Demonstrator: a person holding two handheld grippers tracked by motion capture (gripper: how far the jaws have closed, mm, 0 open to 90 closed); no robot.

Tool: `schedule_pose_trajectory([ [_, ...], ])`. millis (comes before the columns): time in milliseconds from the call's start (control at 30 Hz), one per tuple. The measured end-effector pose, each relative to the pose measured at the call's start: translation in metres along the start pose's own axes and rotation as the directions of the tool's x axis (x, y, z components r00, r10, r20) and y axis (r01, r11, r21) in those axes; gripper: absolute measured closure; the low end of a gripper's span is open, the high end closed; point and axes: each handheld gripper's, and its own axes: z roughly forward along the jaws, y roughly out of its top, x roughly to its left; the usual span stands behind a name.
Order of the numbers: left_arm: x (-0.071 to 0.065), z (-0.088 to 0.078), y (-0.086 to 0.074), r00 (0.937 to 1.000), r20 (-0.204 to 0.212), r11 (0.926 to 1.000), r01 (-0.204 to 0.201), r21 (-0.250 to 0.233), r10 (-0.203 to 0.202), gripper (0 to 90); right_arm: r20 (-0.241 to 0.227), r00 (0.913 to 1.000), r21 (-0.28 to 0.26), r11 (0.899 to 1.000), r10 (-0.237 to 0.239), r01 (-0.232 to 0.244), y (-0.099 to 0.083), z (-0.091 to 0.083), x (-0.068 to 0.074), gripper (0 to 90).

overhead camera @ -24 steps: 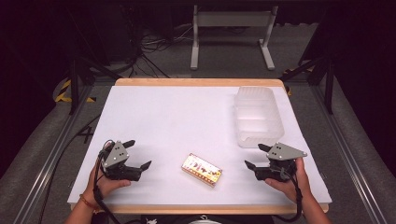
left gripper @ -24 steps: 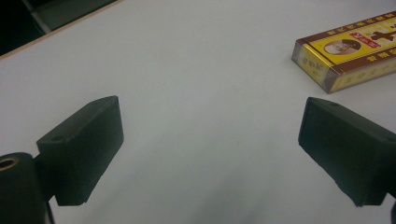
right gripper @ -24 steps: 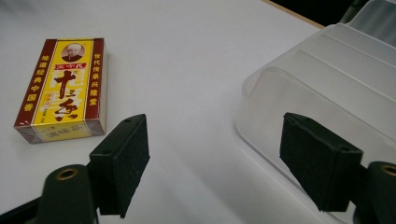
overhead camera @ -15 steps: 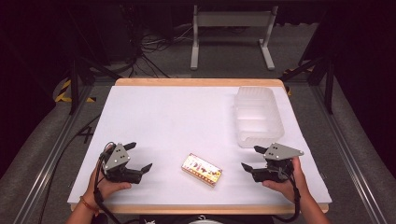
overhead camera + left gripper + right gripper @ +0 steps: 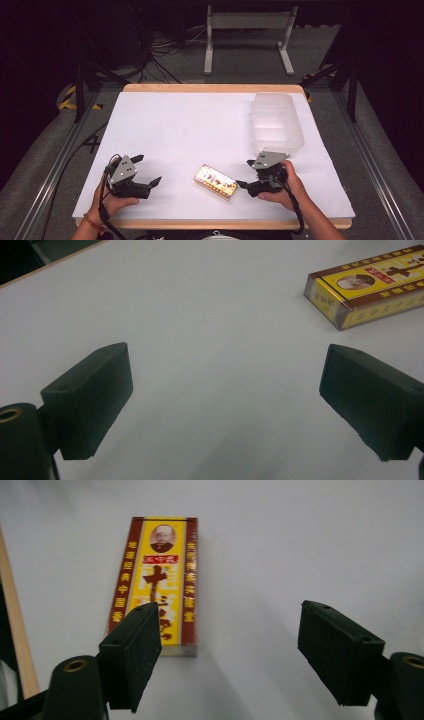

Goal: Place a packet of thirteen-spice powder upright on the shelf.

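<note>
The right tool (image 5: 243,185), jaws apart, has slid left and now sits just beside the flat yellow-and-maroon printed carton (image 5: 216,181) on the white counter (image 5: 190,130), likely lining up a grasp. The left tool (image 5: 156,182) waits, jaws apart. Farther back stands a clear plastic tub (image 5: 276,121).

Table light: the white table (image 5: 200,130) is evenly bright, surroundings nearly black.
Shadows: soft, short, under the yellow box (image 5: 159,582).
Focus: the left gripper (image 5: 225,405) view's near jaws blur softly.
Glare: mild on the clear bin (image 5: 276,122).
</note>
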Motion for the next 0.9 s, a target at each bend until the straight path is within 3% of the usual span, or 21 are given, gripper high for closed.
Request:
schedule_pose_trajectory([
  [300,0.001,0.003,-0.001,0.9999,0.014,1.0000,-0.001,0.009,0.000,7.6,-0.098,0.9926,0.119,0.989,-0.072,0.083,0.044,0.042,0.021,25.0],
  [433,0.000,0.002,-0.001,0.9999,0.017,1.0000,-0.001,0.003,0.001,7.6,-0.113,0.9916,0.203,0.975,-0.063,0.085,0.063,0.063,0.027,23.4],
  [667,0.001,0.003,-0.001,0.9997,0.023,1.0000,-0.001,0.006,0.001,7.6,-0.121,0.9922,0.274,0.960,-0.029,0.062,0.074,0.085,0.026,22.3],
  [900,0.000,0.004,-0.001,0.9996,0.028,0.9999,-0.007,0.013,0.006,7.5,-0.132,0.9912,0.356,0.934,0.011,0.037,0.083,0.113,0.024,21.2],
])
